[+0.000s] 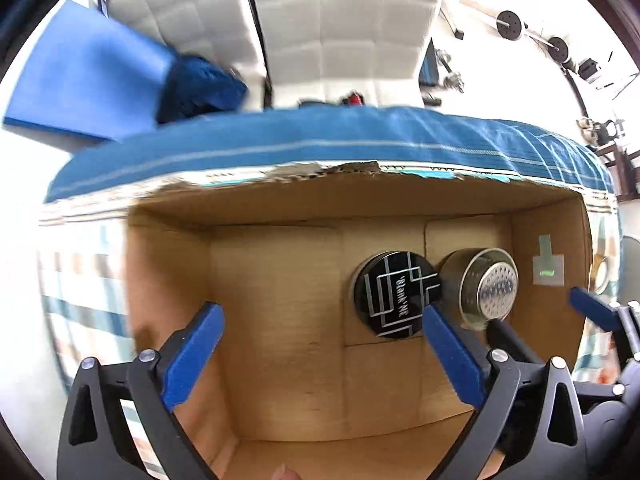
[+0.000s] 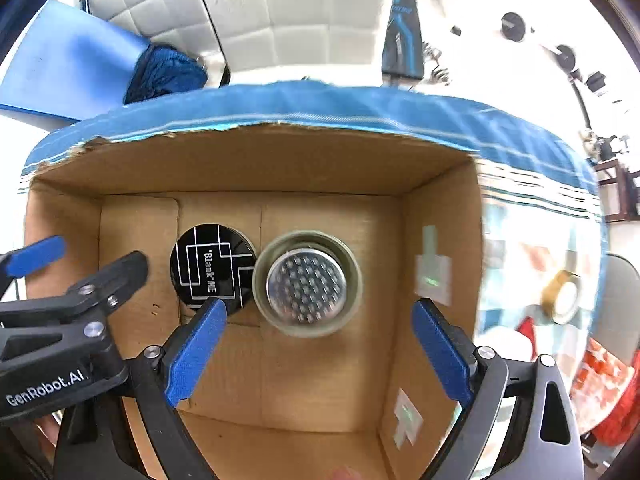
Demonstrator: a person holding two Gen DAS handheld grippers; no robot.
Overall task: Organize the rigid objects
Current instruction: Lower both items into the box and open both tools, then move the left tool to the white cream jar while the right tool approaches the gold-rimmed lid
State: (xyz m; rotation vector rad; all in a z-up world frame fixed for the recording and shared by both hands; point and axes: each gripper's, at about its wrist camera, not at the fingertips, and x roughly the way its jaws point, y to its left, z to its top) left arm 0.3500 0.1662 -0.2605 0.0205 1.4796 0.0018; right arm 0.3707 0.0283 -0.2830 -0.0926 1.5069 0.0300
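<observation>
An open cardboard box [image 1: 280,208] [image 2: 256,160] sits on a blue-edged cloth. On its floor lie a black round tin marked "Blank ME" [image 1: 396,294] [image 2: 212,266] and, touching its right side, a steel cup with a dimpled bottom [image 1: 486,286] [image 2: 306,284]. My left gripper [image 1: 322,326] is open and empty above the box floor, left of the tin. My right gripper [image 2: 316,318] is open and empty above the steel cup. The right gripper's fingertip [image 1: 588,308] shows at the right edge of the left wrist view; the left gripper [image 2: 36,258] shows at the left of the right wrist view.
A roll of tape [image 2: 562,296] and red-orange patterned cloth [image 2: 600,380] lie right of the box. A blue mat [image 1: 84,72] and dark blue fabric [image 1: 200,84] lie behind. A white padded wall [image 1: 340,20] and barbell weights [image 1: 510,26] are farther back.
</observation>
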